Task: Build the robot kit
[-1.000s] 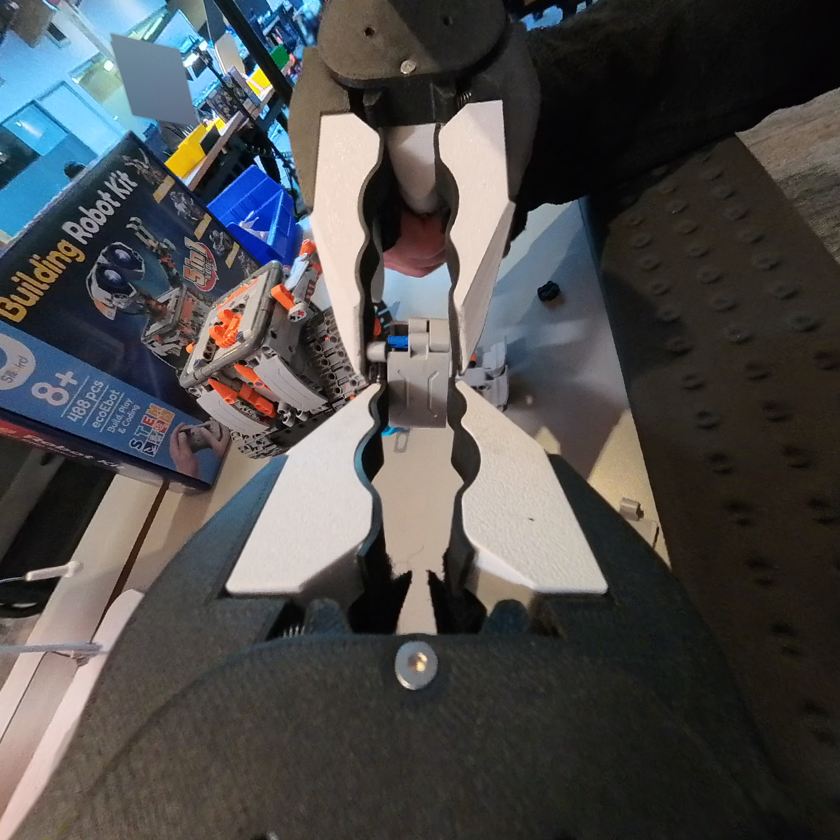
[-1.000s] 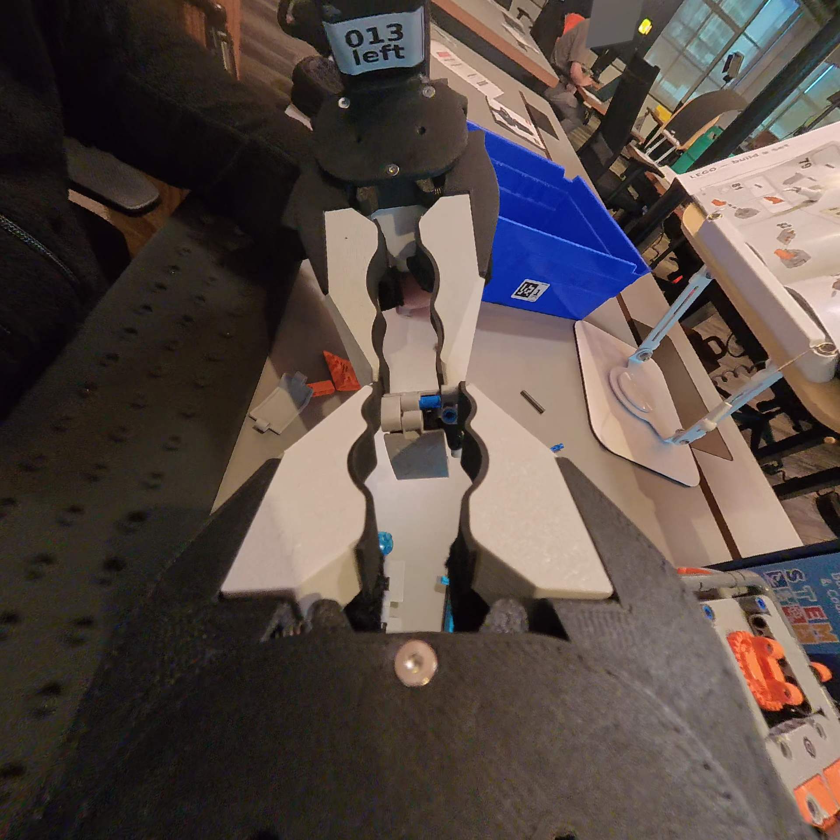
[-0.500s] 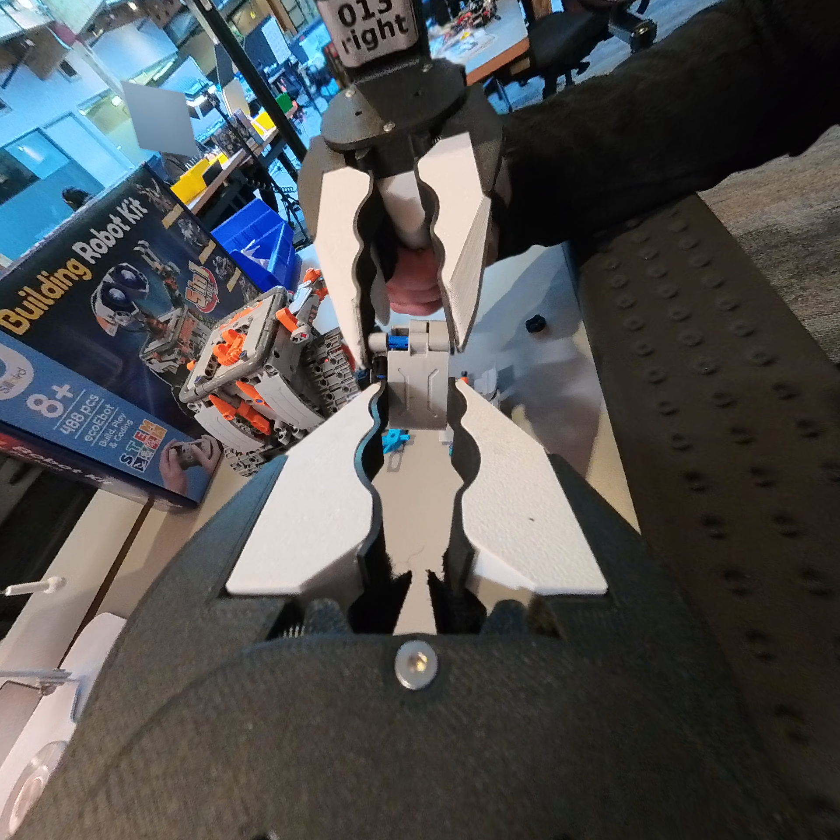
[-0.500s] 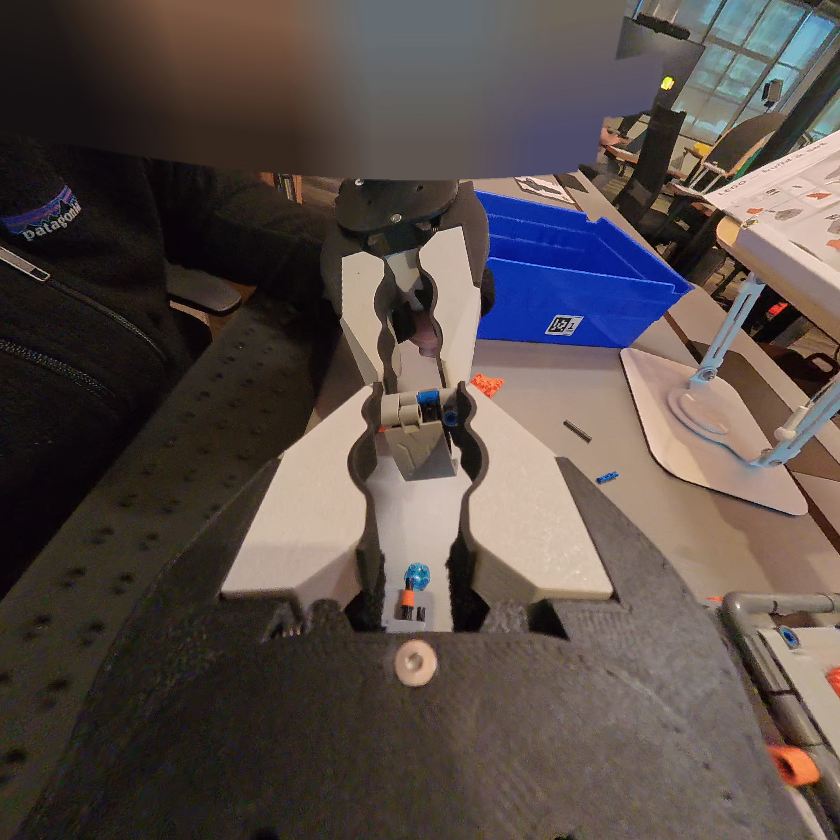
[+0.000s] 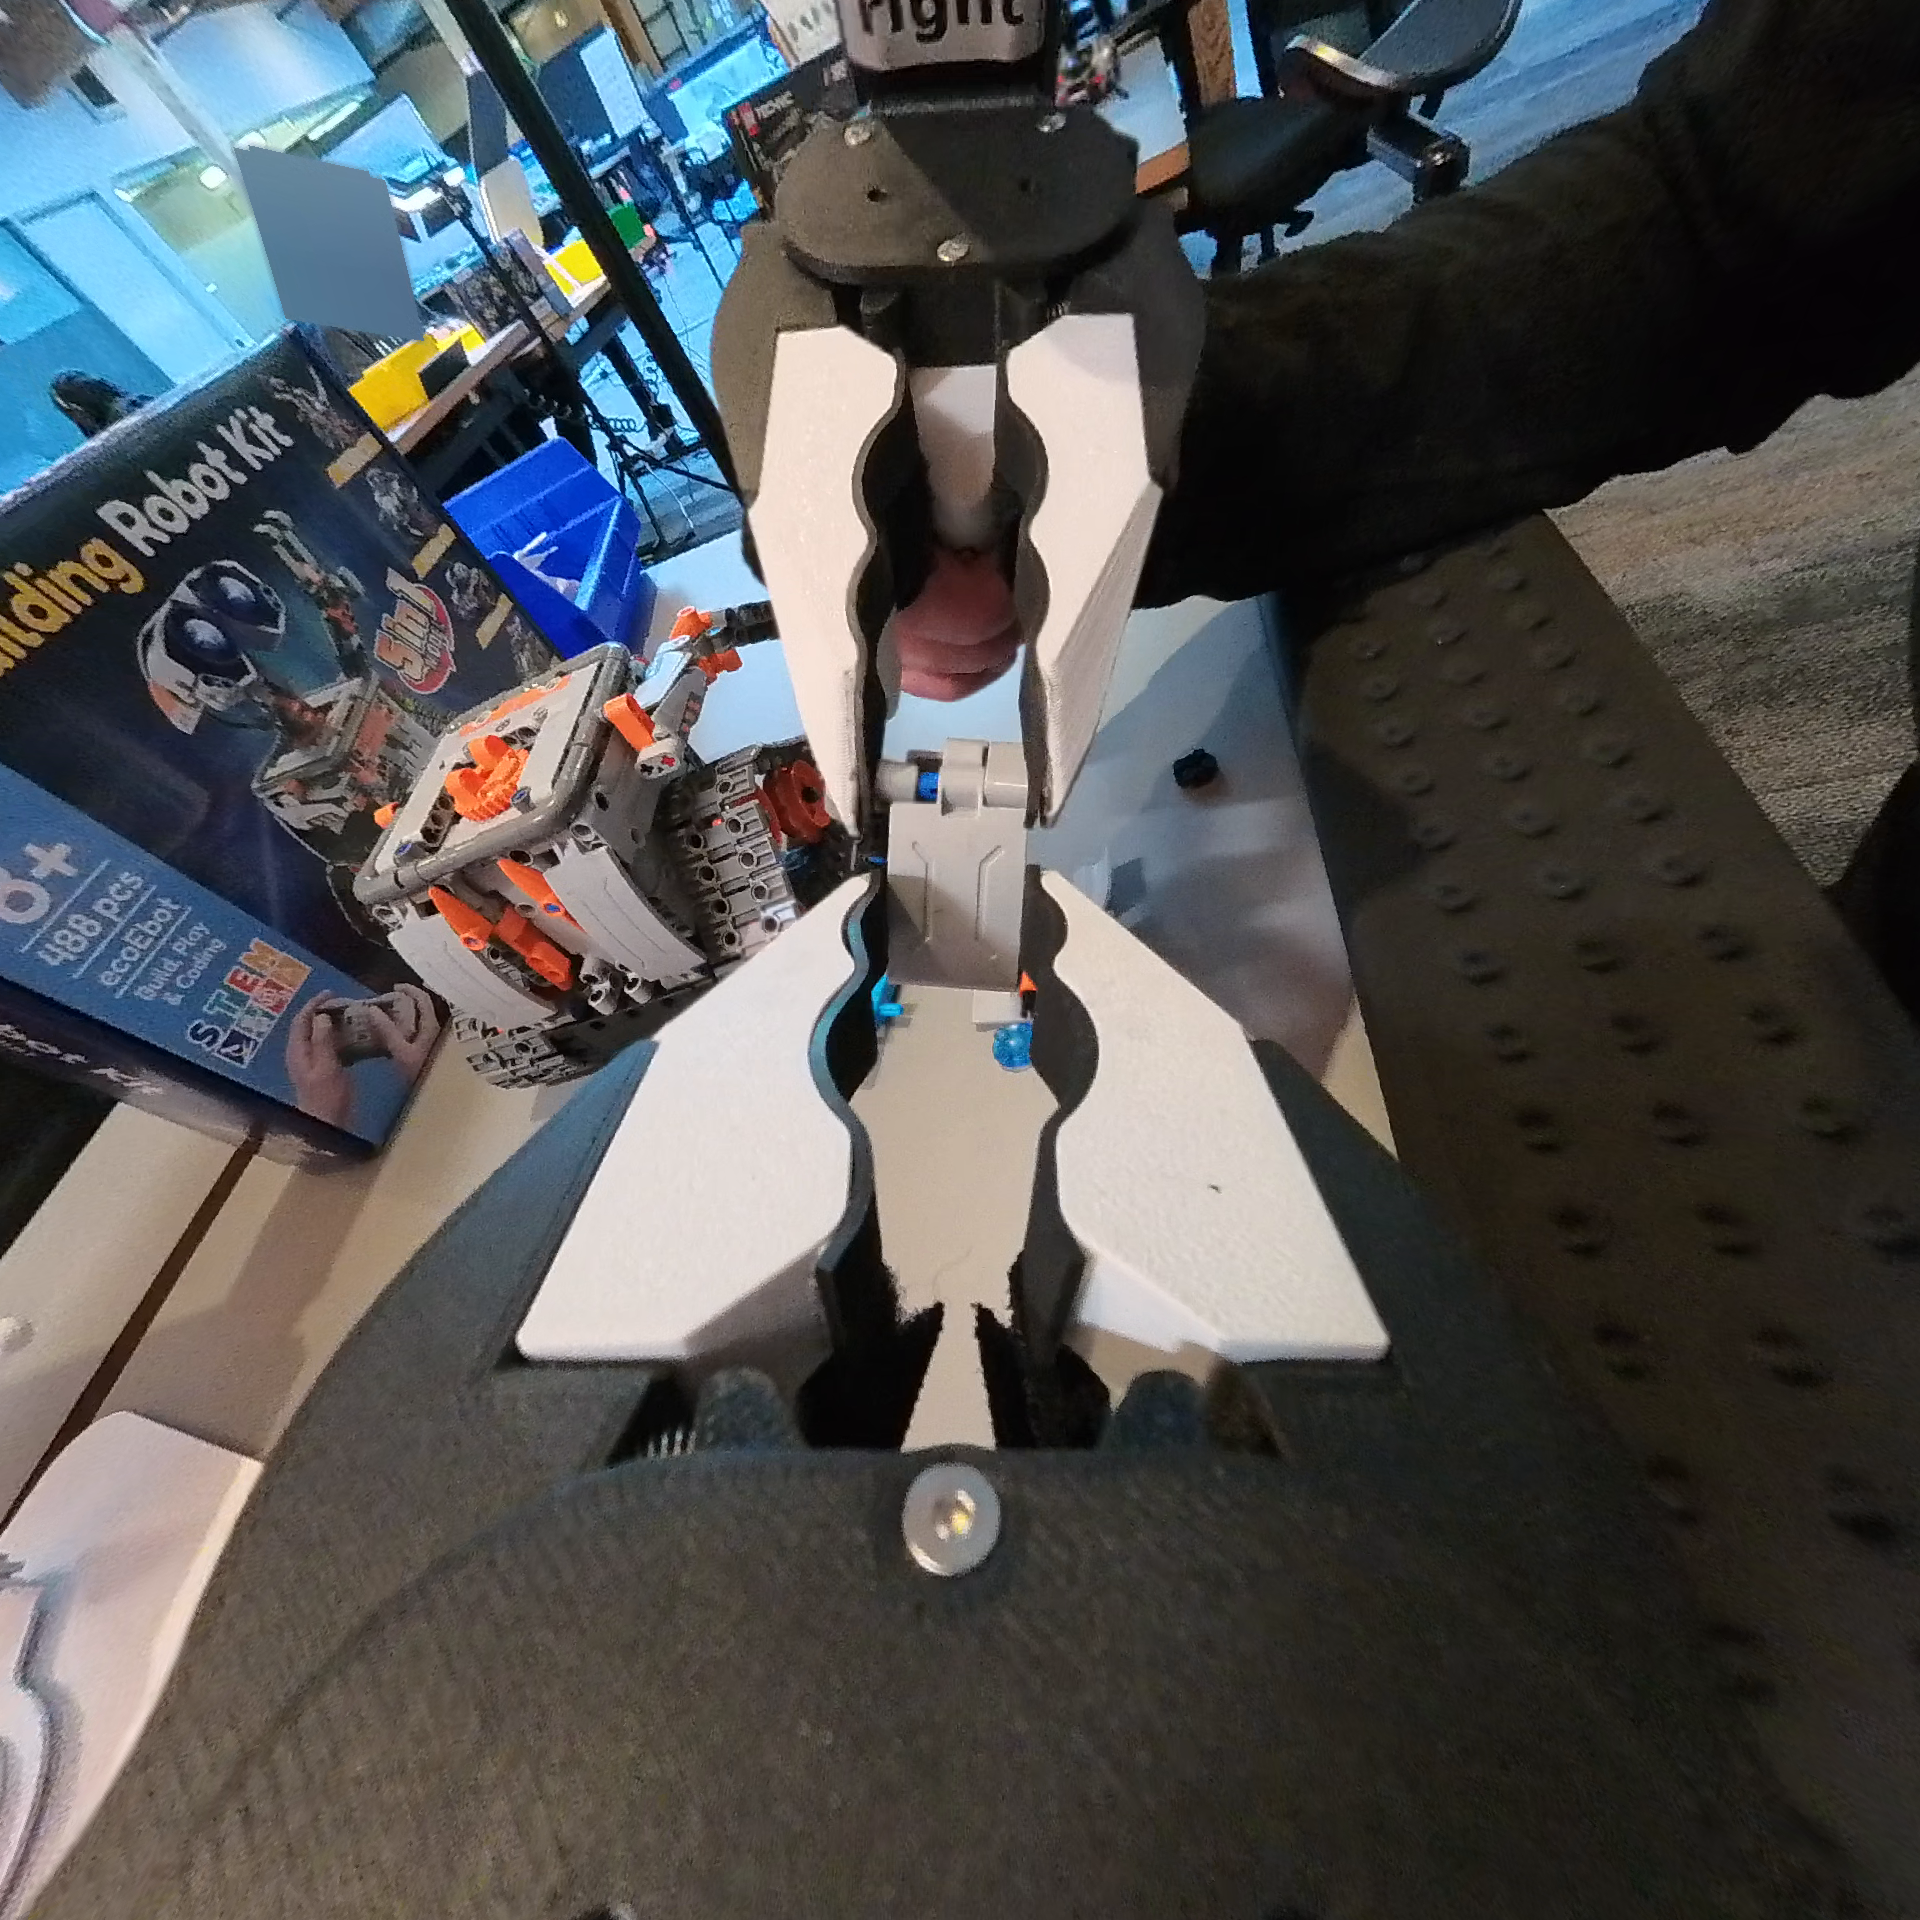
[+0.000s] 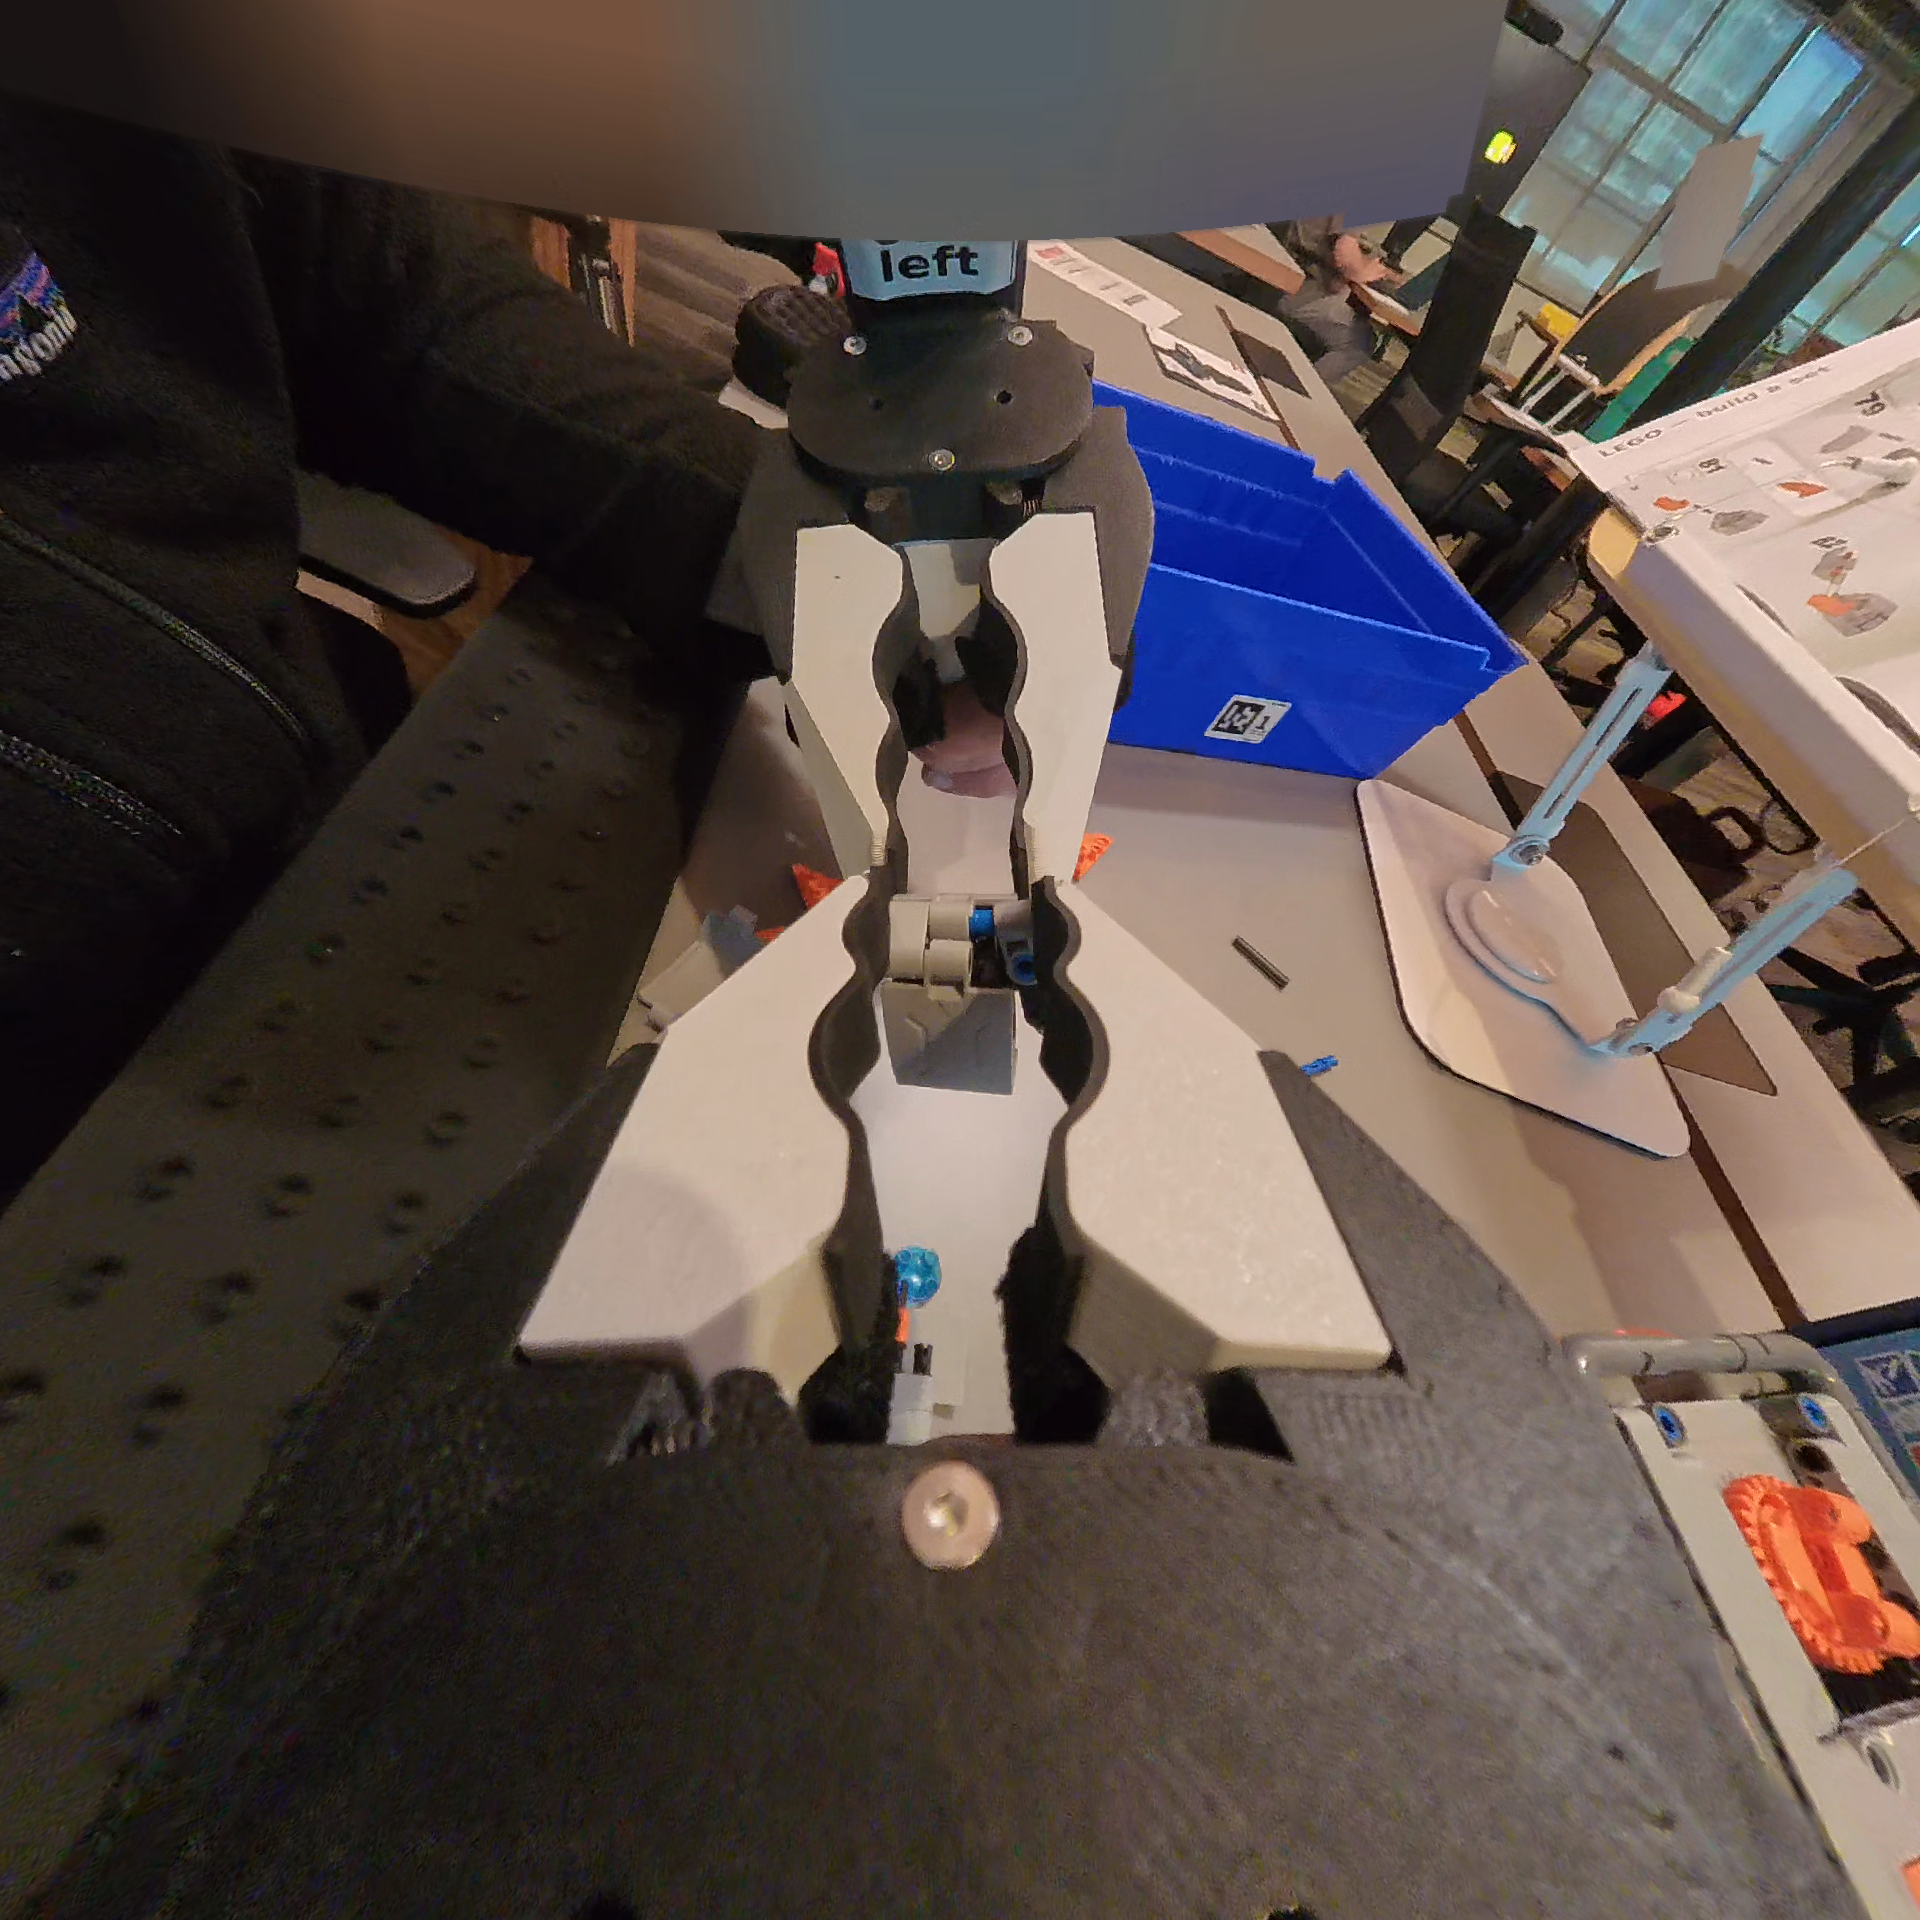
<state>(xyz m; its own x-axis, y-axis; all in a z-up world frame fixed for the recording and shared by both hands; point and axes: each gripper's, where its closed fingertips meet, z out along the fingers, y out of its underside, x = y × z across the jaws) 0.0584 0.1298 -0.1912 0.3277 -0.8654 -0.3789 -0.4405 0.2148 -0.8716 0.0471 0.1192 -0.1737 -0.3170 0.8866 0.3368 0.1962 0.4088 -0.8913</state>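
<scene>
My two grippers face each other tip to tip above a pale table (image 5: 1174,727). My left gripper (image 5: 956,888) is shut on a grey panel piece (image 5: 956,914). My right gripper (image 6: 954,899) is shut on a grey connector with a blue pin (image 6: 930,940) joined to the panel's (image 6: 951,1039) top end. In the left wrist view the right gripper (image 5: 948,816) comes in from above, with the connector (image 5: 971,774) between its tips. In the right wrist view the left gripper (image 6: 956,854) comes in from above. A hand shows behind each.
A grey and orange brick robot model (image 5: 551,862) stands left beside its printed box (image 5: 187,727). A blue bin (image 6: 1278,623), a white stand base (image 6: 1507,966) and an instruction sheet (image 6: 1787,520) lie nearby. A black dotted mat (image 6: 364,987) borders the table. Small loose pieces, including a blue stud (image 6: 916,1270), lie below. The tips of both grippers are at nearly the same place. The left tips stand about 11 cm off the blue stud (image 6: 916,1270). Look for it in the left wrist view (image 5: 1014,1042) too.
Both grippers keep their hold on the joined grey pieces. The pair has risen a little above the table and both views have tilted upward.
</scene>
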